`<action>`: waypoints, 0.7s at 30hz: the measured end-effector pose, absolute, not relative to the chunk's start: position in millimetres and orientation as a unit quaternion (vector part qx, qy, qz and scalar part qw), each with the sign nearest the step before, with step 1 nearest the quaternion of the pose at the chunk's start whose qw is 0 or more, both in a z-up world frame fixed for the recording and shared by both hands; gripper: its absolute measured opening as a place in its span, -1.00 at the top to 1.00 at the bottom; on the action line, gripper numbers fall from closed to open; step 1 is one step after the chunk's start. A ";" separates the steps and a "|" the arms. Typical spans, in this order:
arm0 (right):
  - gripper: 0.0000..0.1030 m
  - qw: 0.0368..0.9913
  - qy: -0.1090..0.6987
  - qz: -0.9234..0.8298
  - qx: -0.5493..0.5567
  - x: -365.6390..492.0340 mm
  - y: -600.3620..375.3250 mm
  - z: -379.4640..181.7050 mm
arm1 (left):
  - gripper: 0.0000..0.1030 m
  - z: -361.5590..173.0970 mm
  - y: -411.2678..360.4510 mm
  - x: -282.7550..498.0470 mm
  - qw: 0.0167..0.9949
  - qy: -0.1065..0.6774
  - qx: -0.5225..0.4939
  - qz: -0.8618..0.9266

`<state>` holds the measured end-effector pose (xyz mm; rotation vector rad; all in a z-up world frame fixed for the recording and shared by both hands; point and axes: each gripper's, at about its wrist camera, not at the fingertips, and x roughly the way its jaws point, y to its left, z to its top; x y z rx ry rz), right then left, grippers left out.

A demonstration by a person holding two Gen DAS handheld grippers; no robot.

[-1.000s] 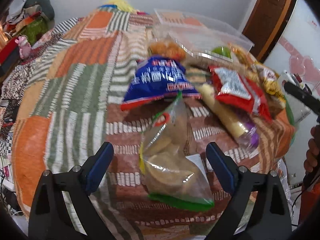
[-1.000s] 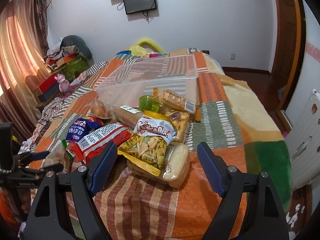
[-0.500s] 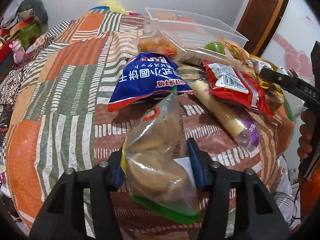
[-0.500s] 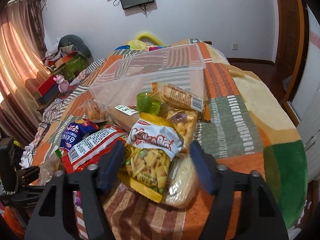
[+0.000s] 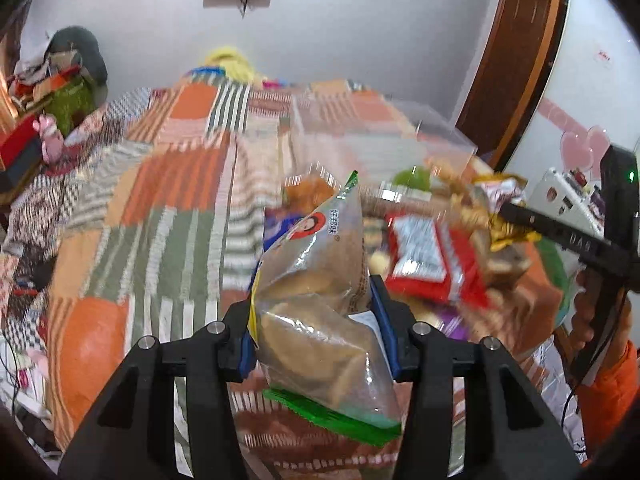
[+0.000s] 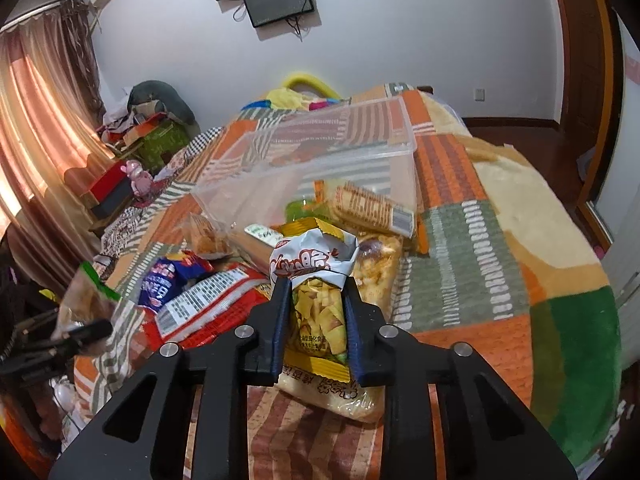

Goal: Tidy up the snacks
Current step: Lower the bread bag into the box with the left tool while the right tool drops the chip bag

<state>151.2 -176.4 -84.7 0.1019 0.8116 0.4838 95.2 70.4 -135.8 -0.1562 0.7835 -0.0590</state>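
My left gripper (image 5: 316,332) is shut on a clear bag of brown pastries (image 5: 320,300) with a green bottom edge, lifted above the bed. My right gripper (image 6: 316,328) is shut on a yellow chips packet (image 6: 316,280) with a white crumpled top, raised off a pale snack bag (image 6: 340,396). The clear plastic bin (image 6: 320,160) stands behind the snack pile; it also shows in the left wrist view (image 5: 380,136). A red packet (image 6: 208,304), a blue packet (image 6: 164,280) and a biscuit pack (image 6: 372,210) lie on the bed.
The patchwork blanket (image 6: 500,280) covers the bed. A green cup (image 6: 300,210) stands by the bin's near wall. Clutter and a pink toy (image 6: 138,176) lie at the left. A wooden door (image 5: 516,52) is at the right.
Both grippers closed on their bags and lifted them. The left went from open around the pastry bag to gripping and raising it; the right closed on the chips packet.
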 end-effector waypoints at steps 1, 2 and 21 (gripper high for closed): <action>0.56 0.890 0.387 0.234 0.051 152.2 -176.7 -81.8 | 0.07 -130.6 69.9 97.7 0.924 0.375 -0.075 -0.029; 0.56 0.892 0.384 0.235 0.052 153.2 -177.4 -78.8 | 0.07 -123.7 69.1 102.4 0.927 0.367 -0.075 -0.030; 0.56 0.925 0.298 0.232 0.043 211.8 -158.9 -29.4 | 0.07 -63.4 42.7 220.7 0.951 0.296 -0.068 -0.050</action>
